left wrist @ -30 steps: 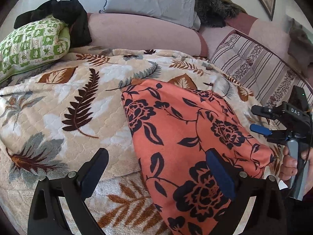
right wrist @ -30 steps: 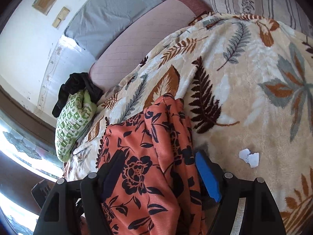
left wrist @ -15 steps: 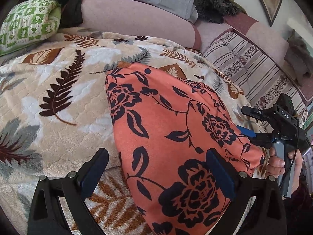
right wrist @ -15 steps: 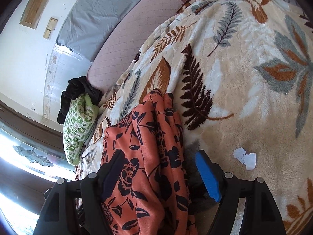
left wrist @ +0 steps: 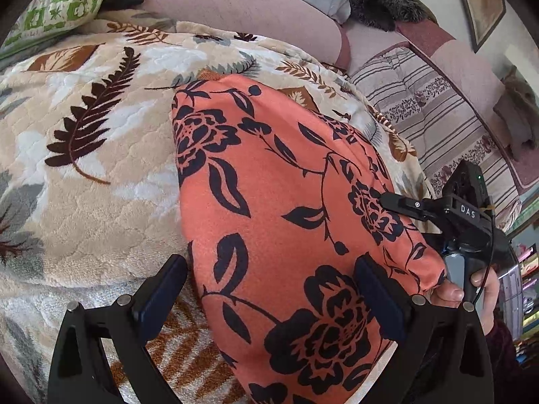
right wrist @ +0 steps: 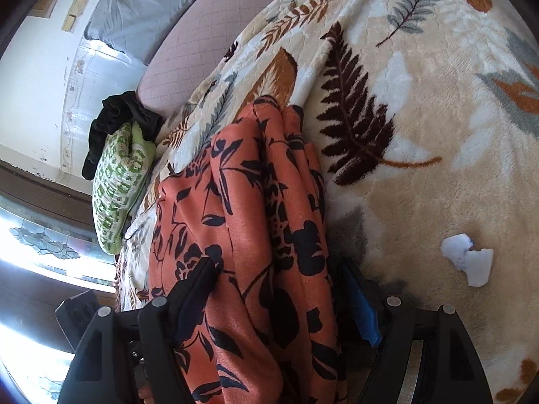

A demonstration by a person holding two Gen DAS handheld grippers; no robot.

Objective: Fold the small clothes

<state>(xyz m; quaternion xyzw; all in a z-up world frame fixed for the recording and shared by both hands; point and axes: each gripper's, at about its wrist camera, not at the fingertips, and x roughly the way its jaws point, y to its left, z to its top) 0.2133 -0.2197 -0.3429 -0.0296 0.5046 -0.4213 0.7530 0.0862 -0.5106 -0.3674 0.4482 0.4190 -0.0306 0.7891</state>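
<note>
An orange garment with black flowers [left wrist: 286, 208] lies folded on a leaf-patterned blanket [left wrist: 84, 155]. My left gripper [left wrist: 269, 299] is open, its fingers straddling the garment's near end. My right gripper [left wrist: 397, 215] shows at the garment's right edge, one finger on top of the cloth. In the right wrist view the garment [right wrist: 249, 235] lies bunched between my right gripper's [right wrist: 279, 299] wide-apart fingers, one finger on top and the blue pad [right wrist: 360, 309] beside it. The jaws are not closed on it.
A green patterned pillow [left wrist: 57, 6] with dark clothing [right wrist: 118, 118] lies at the far left. A pink bolster [left wrist: 235, 6], grey pillow and striped cushion [left wrist: 438, 114] line the back. A white paper scrap [right wrist: 468, 259] lies on the blanket [right wrist: 421, 101].
Both grippers moved forward over the garment; it now fills more of both views. The right gripper's upper finger now rests on the garment's right edge.
</note>
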